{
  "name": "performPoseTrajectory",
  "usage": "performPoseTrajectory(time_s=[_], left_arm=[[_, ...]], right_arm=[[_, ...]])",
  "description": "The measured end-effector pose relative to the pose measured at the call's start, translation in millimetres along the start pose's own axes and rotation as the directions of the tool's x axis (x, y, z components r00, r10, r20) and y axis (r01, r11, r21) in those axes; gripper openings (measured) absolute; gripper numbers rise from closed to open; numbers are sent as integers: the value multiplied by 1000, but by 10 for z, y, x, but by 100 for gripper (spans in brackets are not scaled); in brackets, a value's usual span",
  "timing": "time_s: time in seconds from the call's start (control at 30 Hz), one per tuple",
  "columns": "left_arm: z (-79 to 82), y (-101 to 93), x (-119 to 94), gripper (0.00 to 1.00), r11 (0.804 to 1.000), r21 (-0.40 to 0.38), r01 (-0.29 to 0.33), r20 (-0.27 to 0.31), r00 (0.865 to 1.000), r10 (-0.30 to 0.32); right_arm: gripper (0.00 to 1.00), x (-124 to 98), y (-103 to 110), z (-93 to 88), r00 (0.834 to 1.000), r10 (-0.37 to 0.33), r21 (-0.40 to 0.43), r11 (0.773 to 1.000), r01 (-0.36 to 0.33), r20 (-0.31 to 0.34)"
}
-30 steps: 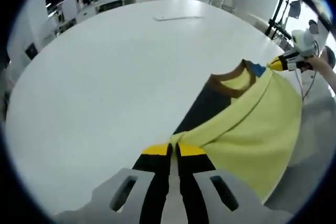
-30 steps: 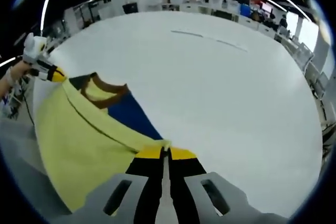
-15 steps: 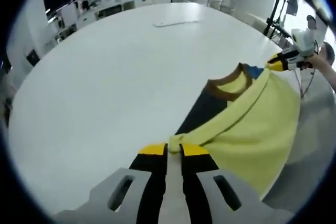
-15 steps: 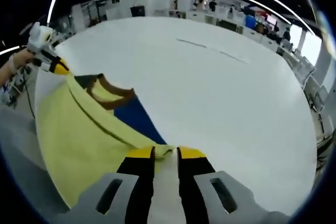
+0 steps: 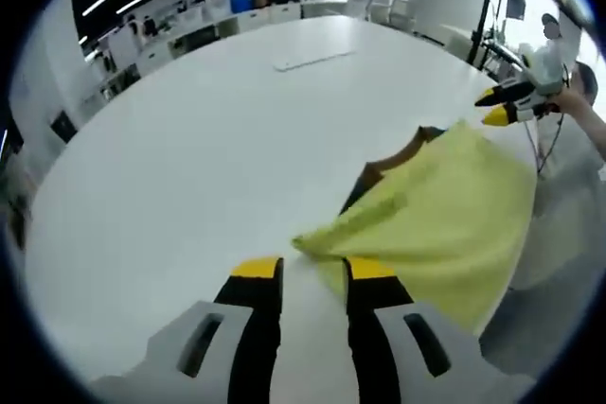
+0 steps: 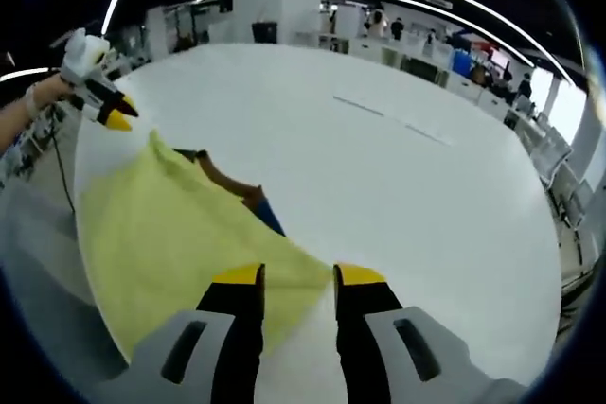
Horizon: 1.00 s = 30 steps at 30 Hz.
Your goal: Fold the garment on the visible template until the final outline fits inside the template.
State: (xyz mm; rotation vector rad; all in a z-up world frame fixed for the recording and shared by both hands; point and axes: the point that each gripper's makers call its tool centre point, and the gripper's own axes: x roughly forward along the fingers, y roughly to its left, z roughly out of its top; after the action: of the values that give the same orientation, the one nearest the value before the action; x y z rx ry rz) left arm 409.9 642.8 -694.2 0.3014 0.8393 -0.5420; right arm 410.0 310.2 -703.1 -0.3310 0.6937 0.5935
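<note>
Two grippers stand with their jaws apart and nothing between them. In the left gripper view, the left gripper (image 5: 301,272) has its yellow-tipped jaws spread just short of the near corner of the yellow garment (image 5: 445,219), which lies on the white tabletop (image 5: 189,149) near its right edge. A brown collar (image 5: 398,150) and a dark strip peek out from under the yellow cloth's far side. The right gripper (image 5: 497,106) hovers at the far corner of the cloth, jaws parted. In the right gripper view, the right gripper (image 6: 295,276) sits open at the near corner of the garment (image 6: 170,224), and the left gripper (image 6: 118,113) is just off the far corner. A thin pale line (image 6: 393,120), perhaps the template's outline, crosses the tabletop (image 6: 426,224) well beyond the cloth.
</note>
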Motion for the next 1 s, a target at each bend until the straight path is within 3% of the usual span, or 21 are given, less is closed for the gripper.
performPoseTrajectory(time_s=[0.43,1.0], left_arm=[[140,-128,-245,45,998,67,18,24,1000,-20],[237,-398,-525,81,983,166,80,25,996,-86]], right_arm=[[49,-186,100,181,999,22,-59,998,-19,43],[86,-417,276,366,997,41,-158,987,-30,66]])
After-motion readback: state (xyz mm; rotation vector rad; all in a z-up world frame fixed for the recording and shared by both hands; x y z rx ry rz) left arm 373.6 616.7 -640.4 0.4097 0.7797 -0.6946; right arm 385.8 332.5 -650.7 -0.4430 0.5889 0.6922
